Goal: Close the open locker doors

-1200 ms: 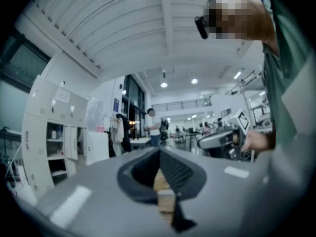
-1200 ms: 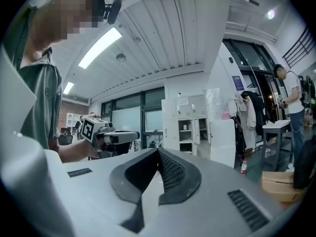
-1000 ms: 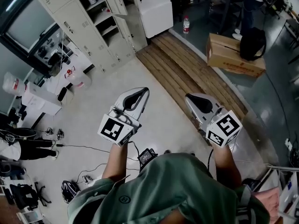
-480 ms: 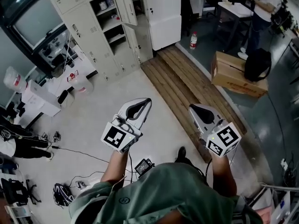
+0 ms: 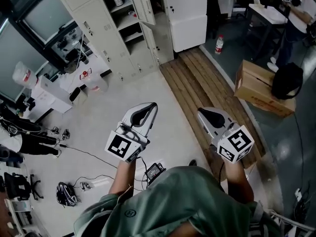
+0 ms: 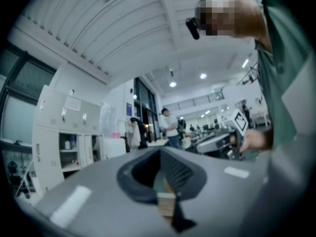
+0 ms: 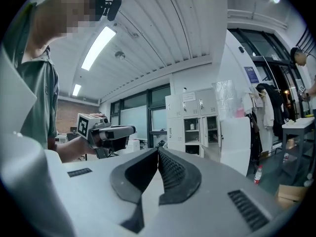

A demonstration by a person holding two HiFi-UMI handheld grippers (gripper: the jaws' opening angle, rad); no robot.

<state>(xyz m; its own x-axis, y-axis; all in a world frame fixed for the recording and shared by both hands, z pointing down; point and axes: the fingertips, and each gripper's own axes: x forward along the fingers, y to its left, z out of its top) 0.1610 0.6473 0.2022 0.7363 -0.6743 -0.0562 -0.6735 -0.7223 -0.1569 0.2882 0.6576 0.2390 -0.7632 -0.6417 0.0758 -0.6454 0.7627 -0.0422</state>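
Well apart from the person, at the far wall, the open locker door (image 5: 143,5) juts from the lockers (image 5: 94,21), likely light, stiff sheet metal best pushed near its free edge, while left tongs (image 5: 153,105) and right tongs (image 5: 200,112) are both pressed together, empty.

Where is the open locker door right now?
In the head view it is at the top centre: the open locker door swings out from the beige lockers, just left of the white cabinet.

Lockers (image 5: 98,33) nearer, larger in head view; cardboard box (image 5: 256,85), bottle (image 5: 219,44) shifted right, down.
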